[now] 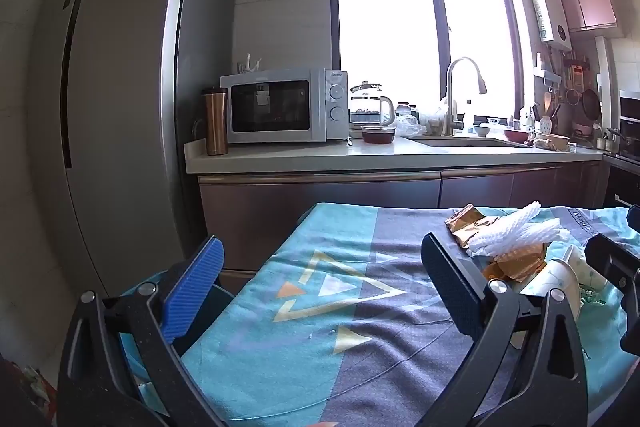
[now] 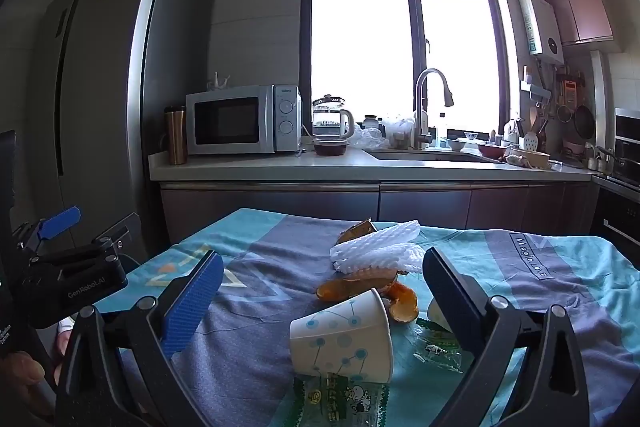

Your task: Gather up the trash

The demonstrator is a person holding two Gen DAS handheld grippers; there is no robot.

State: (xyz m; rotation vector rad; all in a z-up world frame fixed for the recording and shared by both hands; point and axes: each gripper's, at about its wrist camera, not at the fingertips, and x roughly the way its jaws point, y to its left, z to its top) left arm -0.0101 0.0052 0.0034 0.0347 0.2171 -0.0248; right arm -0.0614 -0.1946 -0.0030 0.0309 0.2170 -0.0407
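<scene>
While hanging over the cloth-covered worktop (image 1: 320,307), gaping wide and holding nothing: both the left tool (image 1: 322,281) and the right tool (image 2: 323,291). Lying in a small heap on the cloth: a tipped paper cup (image 2: 344,337), orange peel (image 2: 400,301), white foam netting (image 2: 378,247), a brown wrapper (image 2: 356,229) and a green printed wrapper (image 2: 340,401). Sitting right between the right tool's jaws, yet off past the right jaw in the left wrist view. Showing only in the right wrist view: that green wrapper, touching under the cup. Standing far behind in both views: a microwave (image 1: 282,111) and a fridge (image 1: 120,87).
</scene>
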